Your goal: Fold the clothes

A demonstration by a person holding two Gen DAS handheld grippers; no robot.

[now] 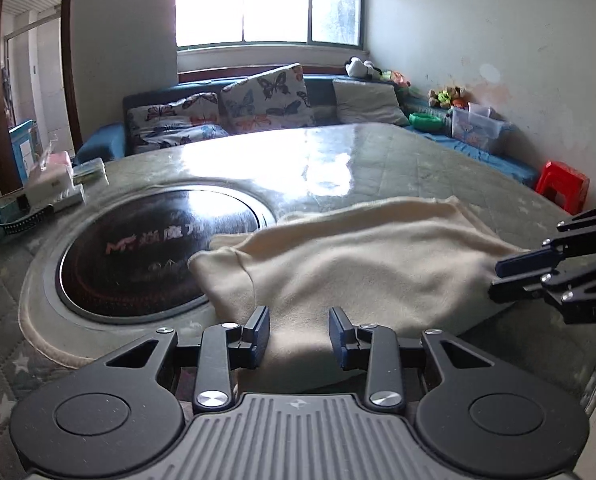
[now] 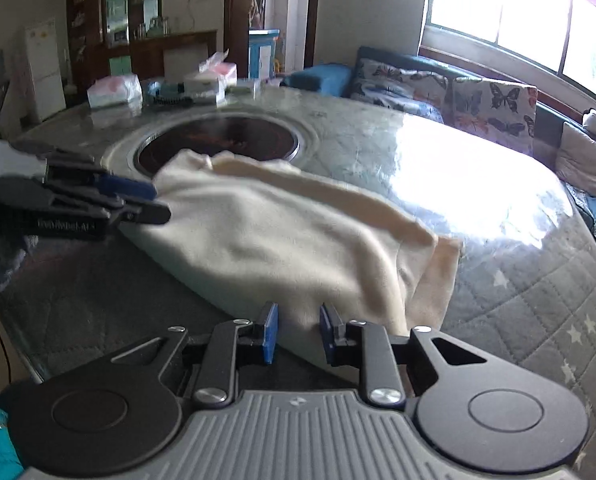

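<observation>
flanking cream cloth (image 1: 357, 260), claws apart

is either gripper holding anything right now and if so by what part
Nothing is held. The left gripper and right gripper both stand open at the near edge of the cream garment, fabric between the fingers, not pinched.

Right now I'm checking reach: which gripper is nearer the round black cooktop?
Left. The left gripper sits at the cream garment's near edge beside the cooktop; the right gripper is at the garment's far end.
</observation>
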